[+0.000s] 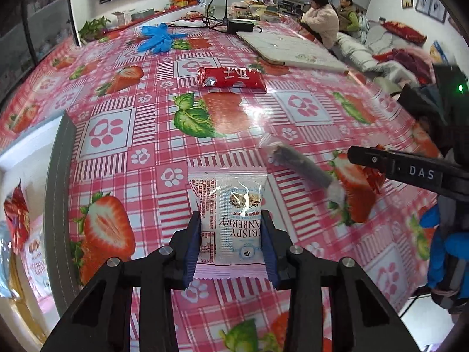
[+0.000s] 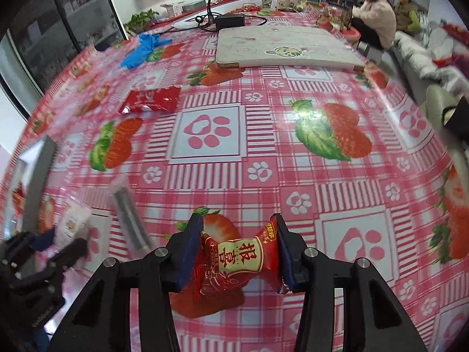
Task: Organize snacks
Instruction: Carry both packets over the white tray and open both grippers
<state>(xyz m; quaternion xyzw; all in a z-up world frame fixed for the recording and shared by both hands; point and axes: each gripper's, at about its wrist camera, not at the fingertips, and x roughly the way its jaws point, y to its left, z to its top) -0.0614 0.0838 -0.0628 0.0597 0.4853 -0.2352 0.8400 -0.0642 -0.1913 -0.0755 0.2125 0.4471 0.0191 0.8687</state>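
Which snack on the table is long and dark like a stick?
The dark stick snack in clear wrap, lying loose between the grippers. The other packets, like the red packet farther back, are flat and bright.

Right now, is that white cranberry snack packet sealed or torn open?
Sealed, as far as shown: the cranberry packet, pinched by the left gripper, shows intact crimped ends and no tear.
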